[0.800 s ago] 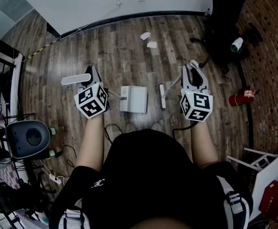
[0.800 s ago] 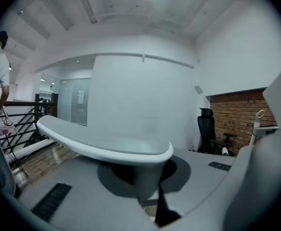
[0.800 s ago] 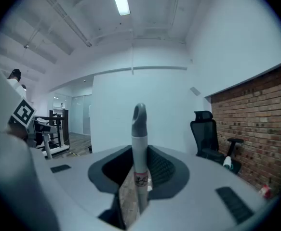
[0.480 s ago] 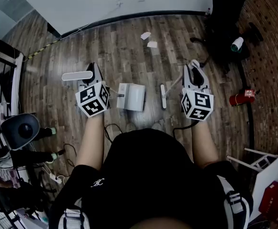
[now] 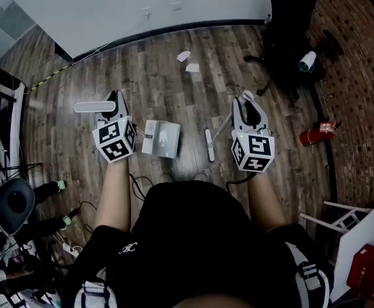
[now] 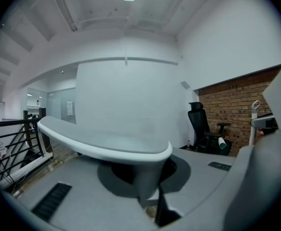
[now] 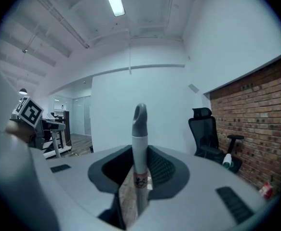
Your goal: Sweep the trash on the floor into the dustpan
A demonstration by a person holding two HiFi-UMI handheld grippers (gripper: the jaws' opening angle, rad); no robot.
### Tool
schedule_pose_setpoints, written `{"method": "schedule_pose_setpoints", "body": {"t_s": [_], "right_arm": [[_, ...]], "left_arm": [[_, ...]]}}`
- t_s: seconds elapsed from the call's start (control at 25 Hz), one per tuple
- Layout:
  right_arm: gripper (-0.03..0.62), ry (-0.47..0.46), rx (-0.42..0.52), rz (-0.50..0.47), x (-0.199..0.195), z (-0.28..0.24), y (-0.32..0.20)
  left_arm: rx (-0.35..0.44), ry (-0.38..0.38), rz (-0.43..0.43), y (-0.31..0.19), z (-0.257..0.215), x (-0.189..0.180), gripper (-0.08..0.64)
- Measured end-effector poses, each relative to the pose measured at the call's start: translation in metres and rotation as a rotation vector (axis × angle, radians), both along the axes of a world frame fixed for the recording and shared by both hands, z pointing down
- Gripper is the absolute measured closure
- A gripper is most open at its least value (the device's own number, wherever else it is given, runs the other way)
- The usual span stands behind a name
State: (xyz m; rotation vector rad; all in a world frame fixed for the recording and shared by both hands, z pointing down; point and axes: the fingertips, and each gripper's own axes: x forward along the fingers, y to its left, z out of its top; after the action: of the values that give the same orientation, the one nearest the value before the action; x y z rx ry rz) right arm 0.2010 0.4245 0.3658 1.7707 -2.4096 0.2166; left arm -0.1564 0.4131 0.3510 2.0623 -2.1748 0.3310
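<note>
A person stands on a wood floor (image 5: 148, 76) and holds a gripper in each hand. The left gripper (image 5: 113, 108) has its jaws closed tight on the dustpan handle (image 6: 106, 146), which has a wide white bar on top. The bar sticks out to the left of the gripper in the head view. The white dustpan (image 5: 161, 138) is low down, just to the right of the left gripper and between the two grippers. I cannot tell if it touches the floor. The right gripper (image 5: 247, 108) has its jaws closed on the broom handle (image 7: 139, 143), a thin grey stick that points straight up between the jaws. The broom head (image 5: 208, 145) is small and white. It is near the right side of the dustpan but does not touch it. The trash is two white paper scraps (image 5: 183, 56) lying close together on the floor. They are far ahead of the dustpan and the broom, close to the white wall (image 5: 129, 5). A black office chair (image 5: 290, 24) stands to the right of the scraps. A red fire extinguisher (image 5: 316, 134) lies on the floor to the right of the right gripper.
</note>
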Motion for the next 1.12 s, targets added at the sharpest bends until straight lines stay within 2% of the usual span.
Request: {"method": "schedule_pose_setpoints", "body": {"t_s": [0.2, 0.44, 0.6, 0.84, 1.12], "right_arm": [[0.486, -0.013, -0.005, -0.026, 0.024, -0.003, -0.007], [0.486, -0.01, -0.018, 0.006, 0.054, 0.001, -0.022], [0.486, 0.005, -0.015, 0.02, 0.067, -0.002, -0.04], [0.486, 0.044, -0.014, 0.058, 0.087, 0.002, -0.085], [0.486, 0.098, -0.039, 0.085, 0.096, 0.008, -0.165]], "left_arm": [[0.0, -0.008, 0.005, -0.022, -0.004, 0.026, 0.523], [0.009, 0.022, 0.017, -0.053, -0.004, 0.049, 0.523], [0.043, 0.042, 0.034, -0.081, -0.007, 0.064, 0.526], [0.055, 0.077, 0.067, -0.134, 0.002, 0.083, 0.528], [0.054, 0.087, 0.089, -0.219, 0.019, 0.092, 0.531]]}}
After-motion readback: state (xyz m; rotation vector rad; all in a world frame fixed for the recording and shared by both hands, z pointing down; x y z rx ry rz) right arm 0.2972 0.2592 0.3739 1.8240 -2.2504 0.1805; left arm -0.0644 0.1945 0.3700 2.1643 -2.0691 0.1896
